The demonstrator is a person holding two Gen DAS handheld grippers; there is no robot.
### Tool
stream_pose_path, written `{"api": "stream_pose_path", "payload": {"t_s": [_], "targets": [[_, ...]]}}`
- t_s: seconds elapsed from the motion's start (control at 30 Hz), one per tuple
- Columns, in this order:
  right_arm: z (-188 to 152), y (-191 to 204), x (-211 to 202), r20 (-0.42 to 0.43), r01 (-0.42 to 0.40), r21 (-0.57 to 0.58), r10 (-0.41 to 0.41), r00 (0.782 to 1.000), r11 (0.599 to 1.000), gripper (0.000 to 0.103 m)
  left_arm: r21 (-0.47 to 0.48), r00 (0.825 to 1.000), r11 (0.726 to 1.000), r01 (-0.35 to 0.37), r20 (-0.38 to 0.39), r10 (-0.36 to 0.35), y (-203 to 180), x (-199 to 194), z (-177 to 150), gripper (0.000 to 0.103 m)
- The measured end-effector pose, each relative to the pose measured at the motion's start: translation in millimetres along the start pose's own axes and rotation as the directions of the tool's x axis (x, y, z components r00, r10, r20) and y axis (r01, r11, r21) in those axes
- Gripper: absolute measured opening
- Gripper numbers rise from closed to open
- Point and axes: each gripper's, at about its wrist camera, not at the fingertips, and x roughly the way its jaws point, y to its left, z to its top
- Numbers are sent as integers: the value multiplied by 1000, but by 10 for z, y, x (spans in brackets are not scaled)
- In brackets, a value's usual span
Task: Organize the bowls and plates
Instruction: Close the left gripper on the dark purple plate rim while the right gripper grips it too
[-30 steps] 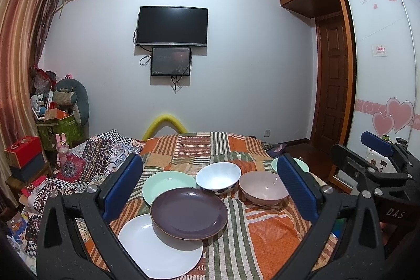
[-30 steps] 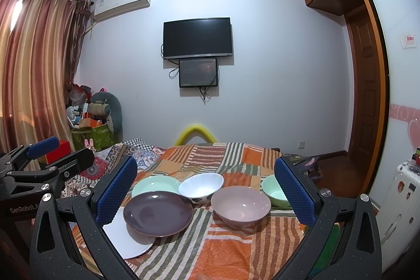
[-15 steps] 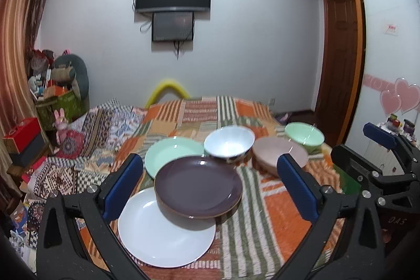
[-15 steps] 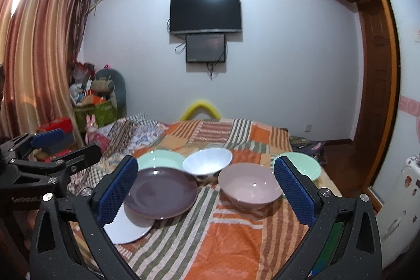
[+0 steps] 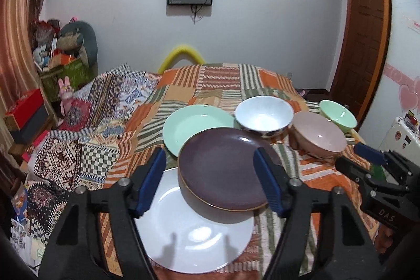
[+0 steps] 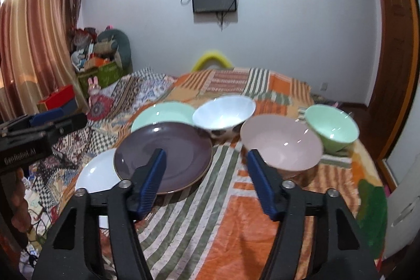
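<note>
- Left gripper (image 5: pixel 210 181): jaws closing, partway apart, nothing clamped. Purple plate (image 5: pixel 225 169) shows between the pads in the left wrist view, but pads are not on it; whether they're at plate level I can't tell.
- Right gripper (image 6: pixel 204 180): jaws closing too, nothing clamped. Only striped blanket (image 6: pixel 215 214) between the pads; pink bowl (image 6: pixel 281 146) sits at about 1 o'clock of its tips, near.
- Step looks like opening approach: left toward the plates, right toward the bowls.
- Purple plate's near edge overlaps the white plate (image 5: pixel 189 230); its far edge overlaps the green plate (image 5: pixel 194 125) at 11 o'clock. Take the purple by its free rim at 3 o'clock and lift before sliding, so the ones under it don't drag.
- Bedding is soft; expect plates to tilt under a one-sided pinch.
- Bowls all upright and empty: white bowl (image 6: pixel 223 114) at 12 o'clock of the purple plate, pink bowl just beside it at 3 o'clock, green bowl (image 6: pixel 333 127) at 2 o'clock of the pink, near the bed edge.
- Plates empty too.
- Pinch the pink bowl's near wall over the rim; nesting into a neighbour looks sensible.
</note>
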Motion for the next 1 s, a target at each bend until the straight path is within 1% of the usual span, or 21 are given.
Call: {"api": "stream_pose_path", "payload": {"t_s": [0.07,0.1,0.17,0.23,0.27,0.3,0.4,0.43,0.5,0.57,0.63,0.77,0.83,1.0], "targets": [[-12,22,81,-25,-6,-5,6,1000,1000,56,-3,1000,1000,-9,-25,9,88,124,10,58],[-19,29,125,-39,-11,-7,11,999,1000,56,-2,999,1000,-10,-36,10,123,179,11,56],[-7,71,239,-59,-20,-7,20,998,1000,56,5,998,1000,-14,-64,14,171,318,20,48],[-5,76,347,-83,-33,-6,33,996,999,56,10,996,1000,-9,-91,10,219,468,19,45],[-11,81,371,-94,-38,-3,37,995,999,55,11,995,1000,-4,-103,5,235,526,11,43],[-21,87,413,-106,-43,-1,43,993,999,52,9,993,1000,1,-115,0,256,596,3,43],[-27,114,554,-140,-51,6,52,989,999,47,4,987,1000,17,-159,-16,324,794,-16,37],[-37,117,597,-151,-53,12,55,987,999,46,1,985,1000,25,-173,-24,345,862,-25,36],[-48,128,685,-173,-57,17,59,983,998,40,1,981,1000,29,-194,-28,390,975,-41,35],[-58,130,769,-190,-59,27,63,980,998,39,0,977,999,35,-211,-34,435,1096,-53,32],[-65,115,851,-203,-59,35,65,977,998,35,-4,972,999,38,-232,-38,480,1224,-58,30],[-96,81,979,-233,-52,53,63,970,997,28,2,964,999,41,-264,-39,502,1391,-68,30],[-107,69,1032,-248,-52,63,66,966,997,26,5,962,999,34,-270,-32,516,1463,-69,30],[-148,47,1132,-278,-49,78,69,958,996,23,-35,951,998,58,-303,-66,616,1630,-71,30]]}}
